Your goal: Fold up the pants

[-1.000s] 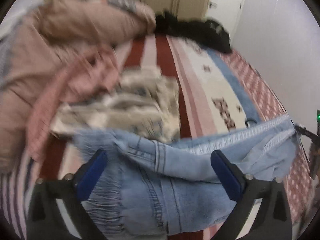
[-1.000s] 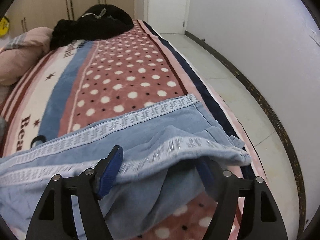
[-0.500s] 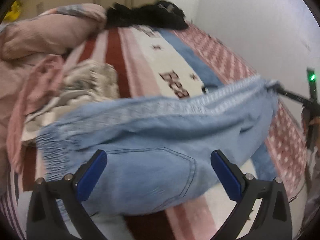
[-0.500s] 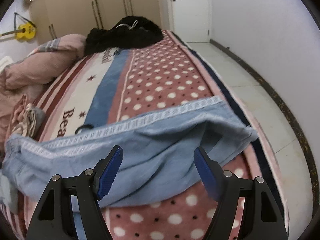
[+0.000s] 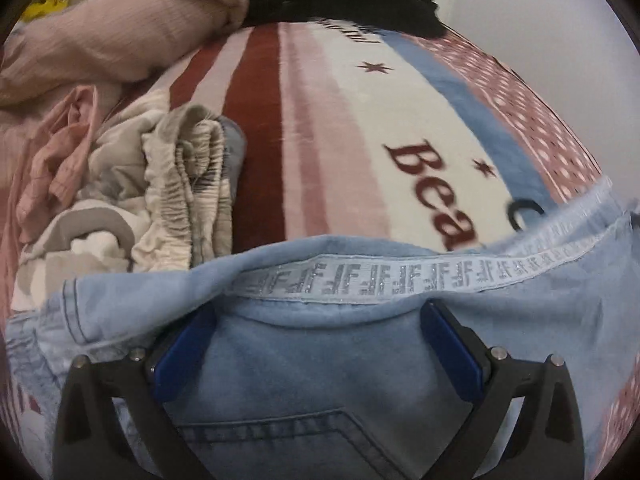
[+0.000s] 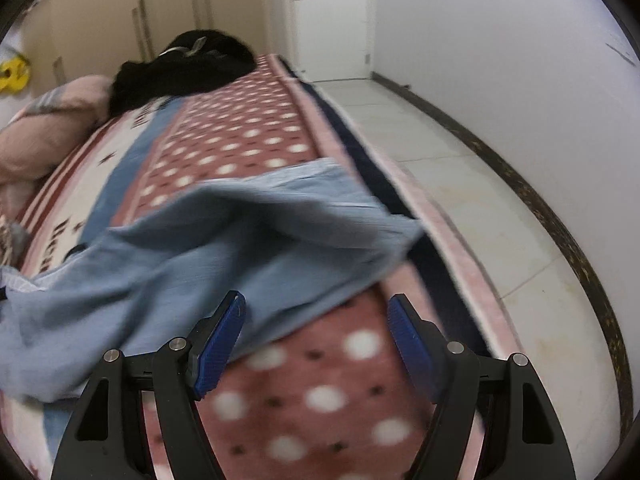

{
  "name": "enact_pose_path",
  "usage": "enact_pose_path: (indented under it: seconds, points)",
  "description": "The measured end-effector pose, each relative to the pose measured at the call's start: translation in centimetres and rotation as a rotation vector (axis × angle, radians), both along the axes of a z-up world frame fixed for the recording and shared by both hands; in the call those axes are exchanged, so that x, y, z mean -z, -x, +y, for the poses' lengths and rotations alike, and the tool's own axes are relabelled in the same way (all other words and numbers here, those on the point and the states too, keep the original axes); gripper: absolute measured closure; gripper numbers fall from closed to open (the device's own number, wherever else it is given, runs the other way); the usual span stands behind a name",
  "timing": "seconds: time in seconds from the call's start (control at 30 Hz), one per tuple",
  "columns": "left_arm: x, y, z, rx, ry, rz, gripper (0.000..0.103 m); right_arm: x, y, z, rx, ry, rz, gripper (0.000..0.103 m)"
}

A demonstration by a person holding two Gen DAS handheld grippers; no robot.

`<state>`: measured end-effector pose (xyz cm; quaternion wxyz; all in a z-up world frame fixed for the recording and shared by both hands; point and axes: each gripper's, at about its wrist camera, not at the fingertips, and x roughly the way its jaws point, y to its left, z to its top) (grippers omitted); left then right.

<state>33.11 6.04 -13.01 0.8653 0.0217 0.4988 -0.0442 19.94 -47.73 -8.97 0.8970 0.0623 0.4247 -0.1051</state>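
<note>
Light blue denim pants lie across the patterned blanket on the bed. A silver-lettered side band runs along their far edge. My left gripper hovers low over the seat above a back pocket. It is open wide, and a fold of cloth covers its left fingertip. In the right wrist view a pant leg lies rumpled, its hem near the bed's right edge. My right gripper stands open just behind it over the dotted blanket, with its left pad at the cloth's edge.
A heap of beige and pink clothes lies left of the pants, with a pink duvet behind it. A black garment sits at the far end of the bed. The bed edge drops to a tiled floor on the right.
The pants, bunched and draped over both grippers before, now lie spread on the blanket. My left gripper has sunk close to the seat. My right gripper has drawn back clear of the leg.
</note>
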Motion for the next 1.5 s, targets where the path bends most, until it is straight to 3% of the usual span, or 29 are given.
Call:
enact_pose_path:
  seconds: [0.13, 0.3, 0.57, 0.9, 1.1, 1.27, 1.33, 1.4, 1.5]
  points:
    - [-1.1, 0.5, 0.5, -0.059, 0.076, -0.055, 0.001, 0.8, 0.3, -2.7, 0.056, -0.029, -0.029, 0.027]
    - [-3.9, 4.1, -0.7, 0.043, 0.091, -0.123, 0.001, 0.7, 0.1, -4.0, 0.038, -0.089, -0.083, 0.022]
    - [-5.2, 9.2, -1.9, 0.116, 0.088, -0.166, 0.001, 0.4, -5.3, -2.8, 0.024, 0.045, -0.057, 0.021]
    - [-4.6, 8.6, -1.8, 0.098, 0.063, -0.202, 0.001, 0.9, -12.1, -3.1, 0.148, 0.142, 0.021, 0.021]
    - [-4.9, 10.2, -0.3, 0.091, 0.109, -0.216, 0.001, -0.6, -7.6, -3.8, 0.103, -0.062, -0.067, 0.024]
    - [-5.5, 11.6, -0.4, 0.102, 0.102, -0.229, 0.001, -0.5, -3.3, -4.8, 0.101, -0.261, -0.079, 0.048]
    - [-5.7, 11.9, -0.4, 0.106, 0.102, -0.234, 0.001, -0.1, -2.4, -4.9, 0.085, -0.335, -0.082, 0.064]
    - [-5.8, 12.1, -0.4, 0.105, 0.106, -0.233, 0.001, 0.8, -2.4, -4.8, 0.072, -0.405, -0.068, 0.066]
    - [-5.8, 12.2, -0.3, 0.101, 0.100, -0.235, 0.001, 1.7, -3.0, -4.1, 0.069, -0.412, -0.065, 0.066]
